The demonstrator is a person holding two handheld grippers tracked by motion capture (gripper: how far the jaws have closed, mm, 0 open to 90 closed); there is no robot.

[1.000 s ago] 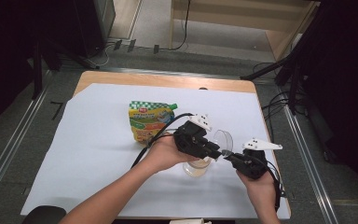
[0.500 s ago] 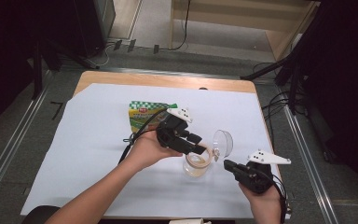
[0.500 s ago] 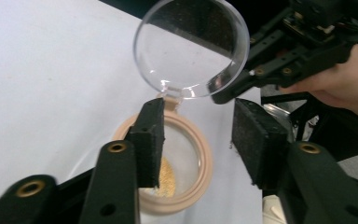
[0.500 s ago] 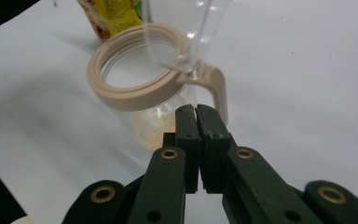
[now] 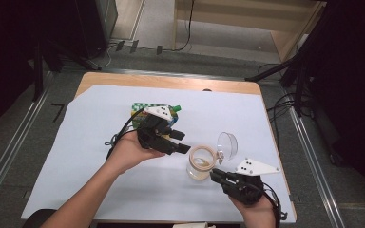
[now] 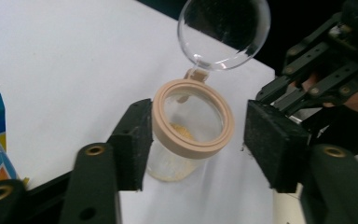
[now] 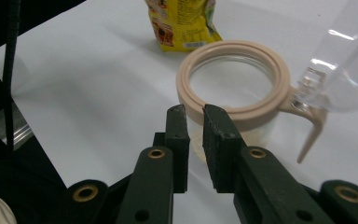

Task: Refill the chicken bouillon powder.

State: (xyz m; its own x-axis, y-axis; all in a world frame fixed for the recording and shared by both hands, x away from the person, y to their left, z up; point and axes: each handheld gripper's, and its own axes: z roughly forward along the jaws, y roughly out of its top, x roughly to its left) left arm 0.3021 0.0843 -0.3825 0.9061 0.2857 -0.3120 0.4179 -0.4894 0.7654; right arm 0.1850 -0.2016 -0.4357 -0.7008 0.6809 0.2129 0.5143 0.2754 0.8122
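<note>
A clear jar (image 5: 200, 162) with a beige rim stands on the white sheet, a little yellow powder at its bottom. Its clear hinged lid (image 5: 227, 144) is flipped up at the jar's far right. My left gripper (image 5: 184, 145) is open just left of the jar, which in the left gripper view, jar (image 6: 193, 126), sits framed between the spread jaws (image 6: 200, 140). My right gripper (image 5: 215, 175) is shut and empty, its tips just short of the jar's near side (image 7: 235, 79). Behind the left hand lies a yellow-green pouch (image 5: 171, 110).
The white sheet (image 5: 266, 118) covers most of the wooden table (image 5: 123, 78). In the right gripper view the pouch (image 7: 182, 23) lies beyond the jar and the lid (image 7: 349, 60) stands at right. Cables and metal rails run on the floor around the table.
My left gripper has pulled back leftward from the jar. My right gripper has withdrawn toward the front edge and now points at the jar's near side. The jar and its raised lid stay put.
</note>
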